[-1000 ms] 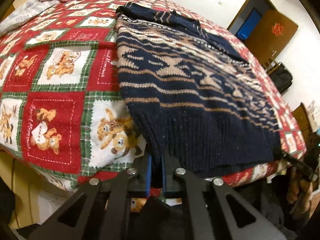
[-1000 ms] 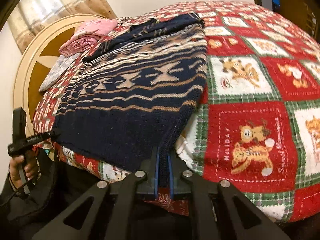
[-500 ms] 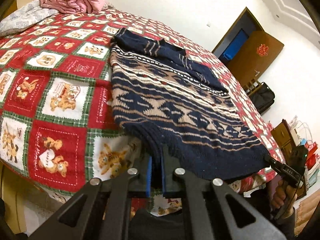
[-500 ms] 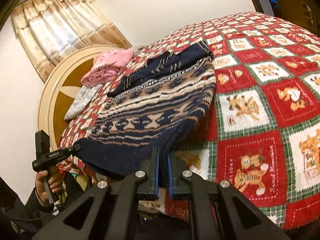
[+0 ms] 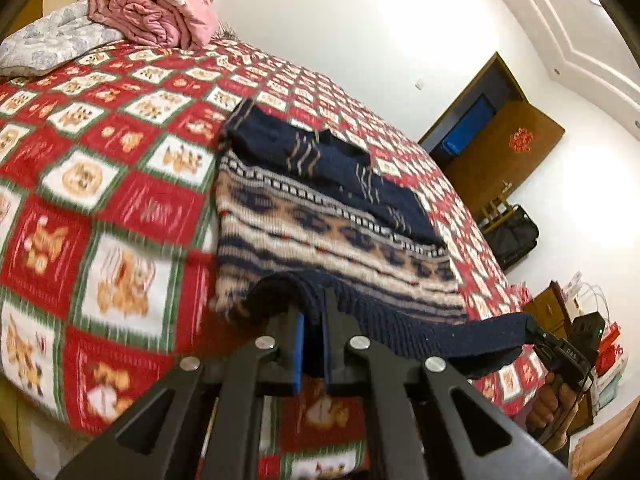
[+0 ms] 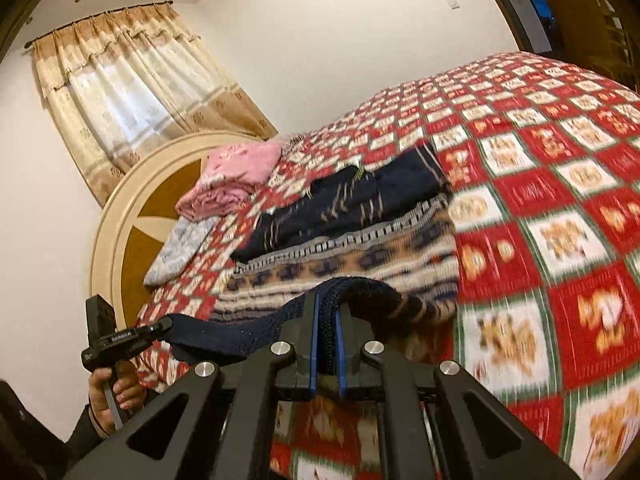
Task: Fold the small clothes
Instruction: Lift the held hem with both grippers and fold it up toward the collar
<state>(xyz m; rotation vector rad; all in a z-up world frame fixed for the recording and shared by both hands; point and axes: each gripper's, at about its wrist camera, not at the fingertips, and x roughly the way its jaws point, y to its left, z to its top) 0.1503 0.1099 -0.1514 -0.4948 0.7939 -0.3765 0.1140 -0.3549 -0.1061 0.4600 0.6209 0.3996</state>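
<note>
A navy and tan patterned knit sweater (image 5: 332, 232) lies on a bed, its sleeves folded across the top. My left gripper (image 5: 311, 312) is shut on the sweater's navy bottom hem at its left corner. My right gripper (image 6: 327, 312) is shut on the hem at its right corner; it also shows in the left wrist view (image 5: 536, 332). Both hold the hem raised above the bed, stretched between them. The left gripper shows in the right wrist view (image 6: 162, 326). The sweater in the right wrist view (image 6: 360, 236) is folding up from the bottom.
The bed has a red, green and white teddy-bear quilt (image 5: 100, 208). A folded pink blanket (image 5: 152, 12) and a grey pillow (image 5: 52, 44) lie at the headboard (image 6: 132, 216). A brown door (image 5: 500, 148) and a dark bag (image 5: 512, 236) stand beyond the bed.
Both grippers have lifted the bottom hem off the bed edge and carried it forward toward the collar, so the lower part of the sweater now rises over the patterned middle.
</note>
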